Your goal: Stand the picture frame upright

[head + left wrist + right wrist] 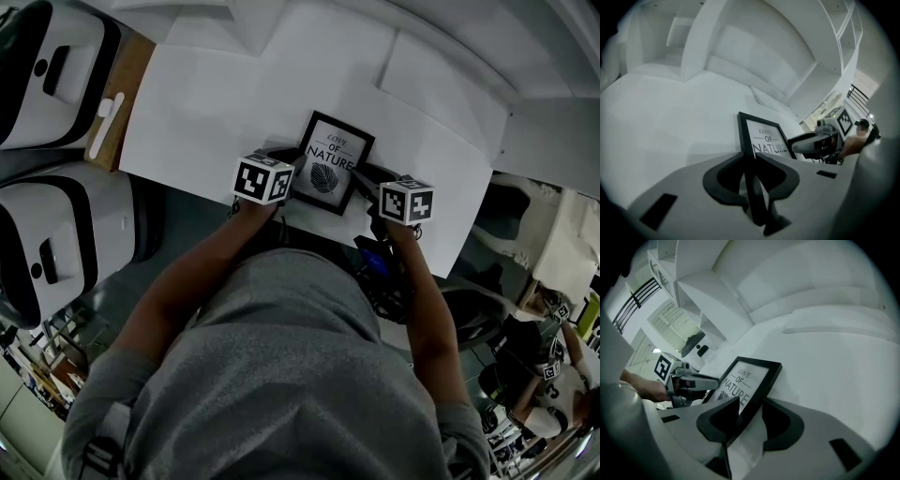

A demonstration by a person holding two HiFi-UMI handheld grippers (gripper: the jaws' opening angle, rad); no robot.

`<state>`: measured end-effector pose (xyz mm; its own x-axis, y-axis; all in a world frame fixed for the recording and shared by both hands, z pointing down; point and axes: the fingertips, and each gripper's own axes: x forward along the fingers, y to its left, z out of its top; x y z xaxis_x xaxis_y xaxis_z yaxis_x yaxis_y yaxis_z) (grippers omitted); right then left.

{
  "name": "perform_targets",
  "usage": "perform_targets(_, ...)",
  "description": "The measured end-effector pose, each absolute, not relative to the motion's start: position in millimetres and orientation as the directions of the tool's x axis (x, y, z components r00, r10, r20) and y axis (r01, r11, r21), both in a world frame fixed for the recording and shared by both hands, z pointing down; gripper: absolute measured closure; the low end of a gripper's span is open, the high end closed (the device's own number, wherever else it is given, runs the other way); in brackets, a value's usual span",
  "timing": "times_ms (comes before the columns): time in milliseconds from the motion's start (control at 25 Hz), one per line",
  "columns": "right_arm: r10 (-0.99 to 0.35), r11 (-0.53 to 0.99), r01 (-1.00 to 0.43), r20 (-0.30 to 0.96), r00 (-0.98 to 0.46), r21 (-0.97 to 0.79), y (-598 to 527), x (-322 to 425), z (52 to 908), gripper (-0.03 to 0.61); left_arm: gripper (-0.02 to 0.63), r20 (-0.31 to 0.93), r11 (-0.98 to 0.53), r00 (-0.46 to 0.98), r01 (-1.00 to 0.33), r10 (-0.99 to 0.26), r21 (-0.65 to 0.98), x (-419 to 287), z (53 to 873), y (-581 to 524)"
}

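The left claw (749, 157) is clamped narrow on the left edge of the picture frame (334, 165). The right claw (751, 404) straddles the frame's right edge and seems to pinch it too, though a sliver of gap shows beside one jaw lower down. Held between them, the black frame reading "LOVE OF NATURE" leans back at a tilt near the front edge of the white worktop (206, 112), which stretches on behind it.

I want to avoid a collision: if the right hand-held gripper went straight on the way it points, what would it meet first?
The picture frame: its edge already sits between the jaws of the right hand-held gripper. Beyond it, probably the white table.
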<state>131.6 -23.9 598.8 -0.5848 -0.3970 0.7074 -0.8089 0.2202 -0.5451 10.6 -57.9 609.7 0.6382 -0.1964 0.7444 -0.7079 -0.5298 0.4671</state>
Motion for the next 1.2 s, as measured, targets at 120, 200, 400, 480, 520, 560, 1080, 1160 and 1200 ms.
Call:
perform_targets(120,-0.394,0.221,-0.803,0.702,-0.593,-0.554,-23.6,129.9,597.2,0.433,0.537,0.722,-0.488,0.66,-0.71,-0.208,0.508,7.9,607.7,-60.7)
perform_targets(200,-0.405,0.208,-0.788,0.683,-0.608,-0.579,-25.1,128.9,594.5,0.434,0.537,0.7,-0.452,0.681,-0.705,-0.217,0.546,5.8,605.4,-64.2)
perform_targets(400,-0.437,0.151,-0.737,0.625,-0.647,-0.658,-27.6,129.6,588.9,0.428,0.538,0.668,-0.423,0.707,-0.692,-0.232,0.585,3.8,602.9,-66.3)
perform_targets(480,-0.437,0.123,-0.707,0.602,-0.669,-0.697,-26.9,128.2,588.3,0.422,0.538,0.657,-0.409,0.716,-0.686,-0.236,0.601,2.8,602.2,-66.7)
perform_targets(520,-0.435,0.105,-0.689,0.59,-0.68,-0.717,-26.3,127.1,588.5,0.416,0.539,0.651,-0.4,0.721,-0.683,-0.237,0.611,2.3,601.8,-67.0)
perform_targets(560,-0.431,0.086,-0.67,0.578,-0.693,-0.738,-25.3,125.5,588.8,0.408,0.54,0.647,-0.392,0.725,-0.68,-0.236,0.62,2.0,601.7,-67.2)
perform_targets(1080,-0.452,0.061,-0.569,0.486,-0.748,-0.82,-30.6,109.9,579.4,0.422,0.54,0.634,-0.388,0.736,-0.67,-0.237,0.633,4.9,599.4,-65.7)
perform_targets(1160,-0.468,0.075,-0.576,0.481,-0.741,-0.814,-33.3,111.7,576.4,0.442,0.54,0.636,-0.396,0.734,-0.672,-0.24,0.626,6.0,598.5,-65.2)
perform_targets(1200,-0.476,0.087,-0.582,0.48,-0.737,-0.808,-34.4,112.1,574.8,0.445,0.54,0.636,-0.401,0.733,-0.672,-0.241,0.622,6.4,598.1,-65.0)
